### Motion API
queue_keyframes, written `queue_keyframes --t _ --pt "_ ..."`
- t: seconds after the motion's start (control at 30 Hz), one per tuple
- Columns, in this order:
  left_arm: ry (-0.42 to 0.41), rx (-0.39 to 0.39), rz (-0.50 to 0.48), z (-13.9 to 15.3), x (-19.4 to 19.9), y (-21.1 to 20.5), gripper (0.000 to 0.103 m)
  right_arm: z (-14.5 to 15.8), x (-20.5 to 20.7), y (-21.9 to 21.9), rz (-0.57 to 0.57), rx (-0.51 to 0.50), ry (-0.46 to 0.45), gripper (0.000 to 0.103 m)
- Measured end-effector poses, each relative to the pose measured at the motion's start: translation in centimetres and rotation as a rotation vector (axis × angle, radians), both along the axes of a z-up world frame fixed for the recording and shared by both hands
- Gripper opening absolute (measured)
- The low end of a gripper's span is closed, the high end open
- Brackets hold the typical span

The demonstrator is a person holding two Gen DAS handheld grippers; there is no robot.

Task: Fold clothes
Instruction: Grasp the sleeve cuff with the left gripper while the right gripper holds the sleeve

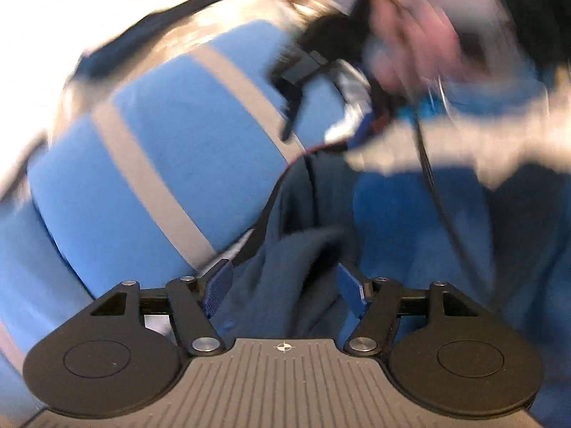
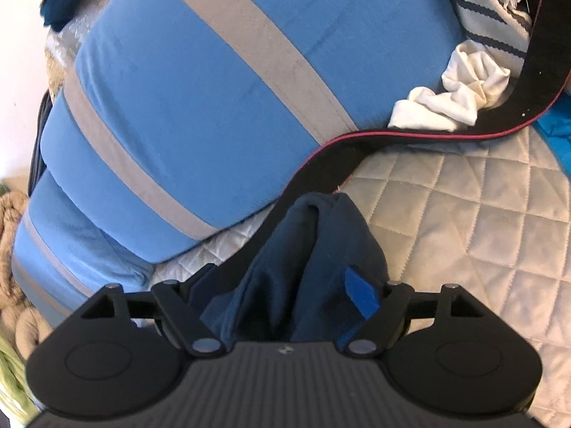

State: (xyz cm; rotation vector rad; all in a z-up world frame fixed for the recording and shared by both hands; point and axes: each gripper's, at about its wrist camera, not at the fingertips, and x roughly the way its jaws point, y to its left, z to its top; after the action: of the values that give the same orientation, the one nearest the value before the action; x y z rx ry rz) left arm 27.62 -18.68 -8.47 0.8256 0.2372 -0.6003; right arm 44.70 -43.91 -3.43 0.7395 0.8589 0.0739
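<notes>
Showing blurred hand [image 1: 421,35] only leftward | both grippers [image 1: 285,285] [image 2: 285,285] spread around navy garment [image 2: 307,249]

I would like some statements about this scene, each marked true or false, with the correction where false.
1. The dark blue garment lies between the right gripper's jaws. True.
2. The big cushion is red with white stripes. False: it is light blue with grey stripes.
3. A crumpled white cloth lies beside the cushion. True.
4. The surface under the garment is bare wood. False: it is a quilted cover.
5. The black strap has a red edge. True.
</notes>
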Motion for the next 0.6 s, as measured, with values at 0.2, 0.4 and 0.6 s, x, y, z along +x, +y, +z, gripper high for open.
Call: queue_keyframes --t 0.2,0.4,0.6 --pt "0.05 0.135 0.046 -2.0 1.9 -2.2 0.063 0.8 -1.1 0.9 0.048 -0.019 -0.006 0.089" --pt "-0.048 0.205 0.067 -2.9 2.2 -4.1 0.058 1.3 -2.0 1.6 0.07 -0.015 -0.018 0.091" --pt "-0.167 0.339 0.01 -3.7 -0.3 -5.2 0.014 0.4 -1.5 1.4 0.015 0.052 0.011 0.094"
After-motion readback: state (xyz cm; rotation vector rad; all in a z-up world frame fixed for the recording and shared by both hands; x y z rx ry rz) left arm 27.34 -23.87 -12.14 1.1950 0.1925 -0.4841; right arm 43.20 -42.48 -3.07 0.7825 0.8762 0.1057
